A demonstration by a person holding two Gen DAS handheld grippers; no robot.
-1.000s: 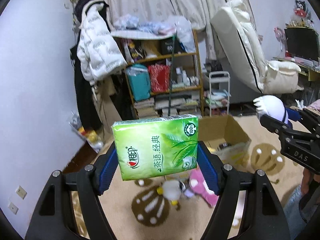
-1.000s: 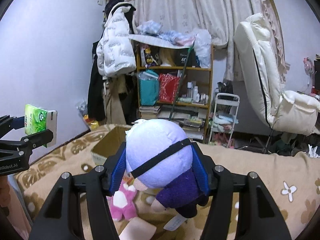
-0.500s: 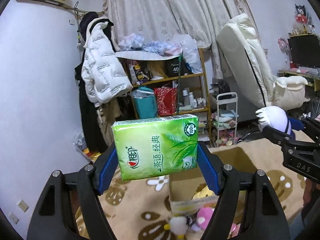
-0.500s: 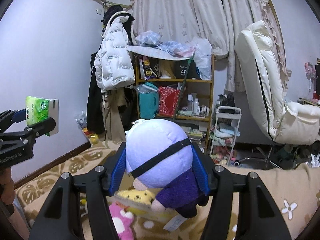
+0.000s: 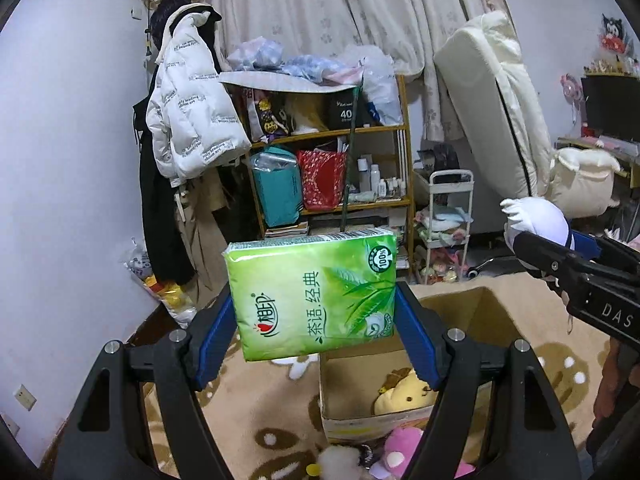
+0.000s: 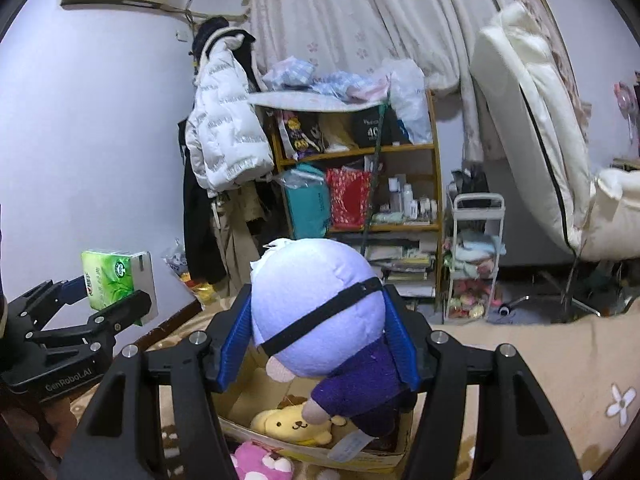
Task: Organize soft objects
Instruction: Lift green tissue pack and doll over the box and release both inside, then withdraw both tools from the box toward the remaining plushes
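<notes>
My left gripper (image 5: pixel 316 312) is shut on a green tissue pack (image 5: pixel 312 292) and holds it in the air, left of and above a cardboard box (image 5: pixel 496 312). My right gripper (image 6: pixel 320 320) is shut on a white-haired plush doll in a purple outfit (image 6: pixel 316 312), held over the same box (image 6: pixel 360 454). A yellow dog plush (image 6: pixel 292 426) lies inside the box. The tissue pack also shows at the left of the right wrist view (image 6: pixel 108 280), and the doll at the right of the left wrist view (image 5: pixel 536 224).
A pink plush (image 5: pixel 400 450) and a white plush (image 5: pixel 340 460) lie on the patterned beige blanket (image 5: pixel 272 392) in front of the box. A cluttered shelf (image 5: pixel 332 168), hanging coats (image 5: pixel 188 128), a small cart (image 5: pixel 444 232) and a white recliner (image 5: pixel 500 120) stand behind.
Both grippers have lifted and tilted up, still gripping their loads. The box has come closer beneath them, and its yellow plush now shows inside.
</notes>
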